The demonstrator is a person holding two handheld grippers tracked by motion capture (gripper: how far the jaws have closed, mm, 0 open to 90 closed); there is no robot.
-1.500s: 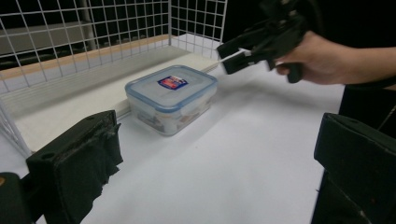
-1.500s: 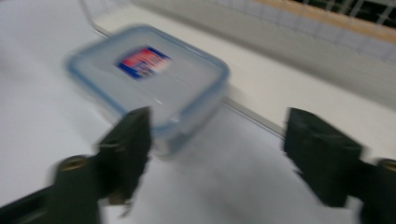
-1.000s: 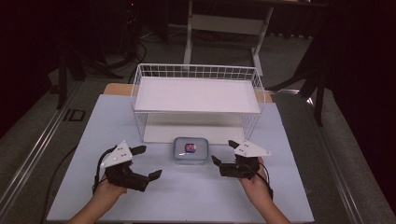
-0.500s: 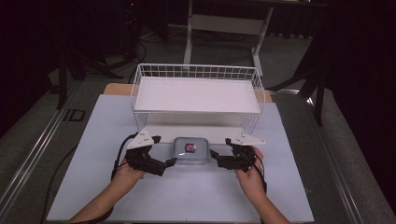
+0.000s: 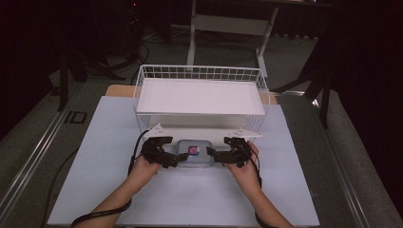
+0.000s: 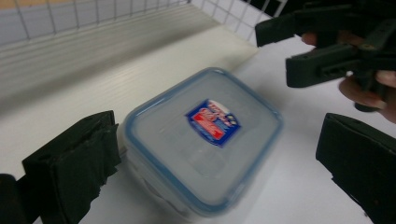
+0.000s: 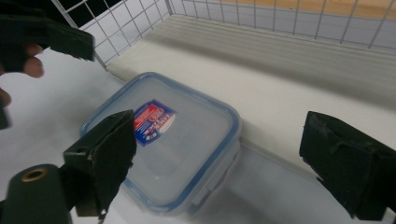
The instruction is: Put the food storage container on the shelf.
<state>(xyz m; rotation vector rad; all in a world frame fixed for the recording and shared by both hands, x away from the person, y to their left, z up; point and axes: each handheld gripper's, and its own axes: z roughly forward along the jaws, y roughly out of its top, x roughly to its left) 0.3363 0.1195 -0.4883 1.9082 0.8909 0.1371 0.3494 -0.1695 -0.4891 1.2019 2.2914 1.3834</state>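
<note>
box: small square clear plastic box with a blue-edged lid (image 5: 194,153) sits on the pale table sheet (image 5: 104,133), lower middle of the high view | basket: white wire basket (image 5: 201,90) just behind it | left gripper (image 5: 170,159) at the box's left side | right gripper (image 5: 215,155) at its right side

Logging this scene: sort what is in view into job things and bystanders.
In the job: box, left tool, right tool, both open either side of it.

Lying about: wire rack, white mat, stand behind the table.
</note>
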